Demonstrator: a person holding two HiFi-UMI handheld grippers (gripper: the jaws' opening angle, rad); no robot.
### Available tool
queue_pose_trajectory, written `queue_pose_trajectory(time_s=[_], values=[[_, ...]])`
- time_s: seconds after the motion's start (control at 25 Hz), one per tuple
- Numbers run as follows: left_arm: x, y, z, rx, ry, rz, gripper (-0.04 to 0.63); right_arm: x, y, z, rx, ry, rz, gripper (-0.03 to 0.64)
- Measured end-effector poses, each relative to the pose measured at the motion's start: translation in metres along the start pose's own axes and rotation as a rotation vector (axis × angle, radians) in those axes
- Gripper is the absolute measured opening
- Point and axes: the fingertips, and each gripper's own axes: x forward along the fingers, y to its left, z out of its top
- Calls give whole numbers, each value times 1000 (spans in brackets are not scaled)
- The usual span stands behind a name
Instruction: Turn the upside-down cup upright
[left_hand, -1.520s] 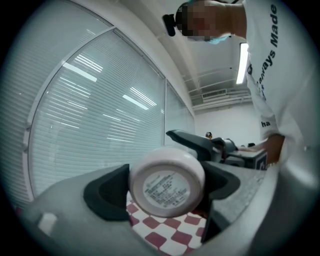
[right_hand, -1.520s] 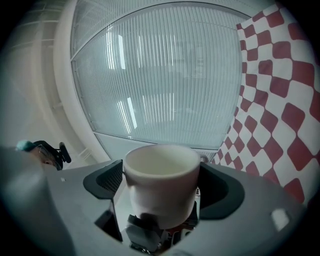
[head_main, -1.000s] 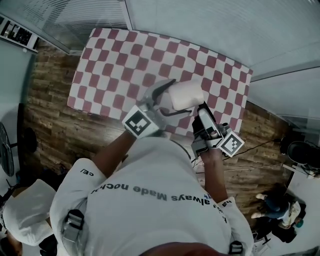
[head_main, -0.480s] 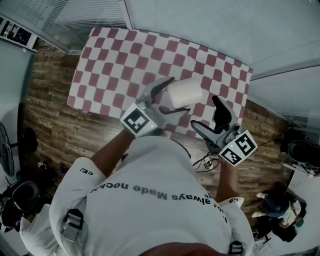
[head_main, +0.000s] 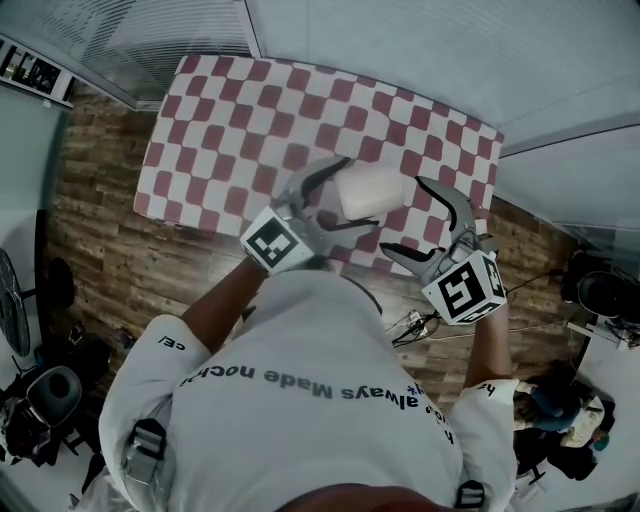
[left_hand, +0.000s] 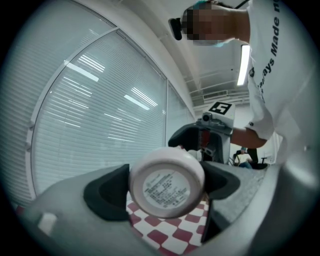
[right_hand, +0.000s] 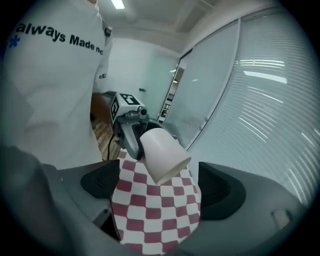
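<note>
A white cup (head_main: 375, 188) hangs on its side above the red-and-white checked table (head_main: 230, 110), with my left gripper (head_main: 343, 194) shut on it near its base. In the left gripper view the cup's labelled bottom (left_hand: 166, 187) faces the camera, pinched between the two black pads (left_hand: 106, 194). Its open mouth points toward my right gripper (head_main: 424, 222), which stands open and empty a short way to the cup's right, over the table's near edge. The right gripper view shows the tilted cup (right_hand: 163, 155) beyond its spread jaws, not touching them, with the left gripper (right_hand: 128, 129) behind it.
The checked cloth (right_hand: 155, 220) lies below both grippers. Wooden floor (head_main: 110, 250) surrounds the table, with cables (head_main: 412, 325) near the person's feet. Glass walls with blinds (left_hand: 100, 110) stand behind the table.
My right gripper has drawn back to the right, away from the cup, and now shows its jaws spread. The left gripper still holds the cup in nearly the same place.
</note>
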Motion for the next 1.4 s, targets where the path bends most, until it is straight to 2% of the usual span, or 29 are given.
queue_pose_trajectory(time_s=[0.24,0.56,0.84,1.12,1.4], values=[[3,-9,-4,11,12,-27,445,10,-2,-9,-238,194,54,497],[6,-19,-5,23,18,-49,445,30,1,-10,-377,303,89,497],[7,-24,-8,49,31,-60,445,42,8,-13,-383,318,129,490],[6,-27,-6,47,24,-75,445,46,11,-20,-391,331,125,421],[2,-30,-1,25,-1,-95,445,46,17,-18,-317,268,132,416]])
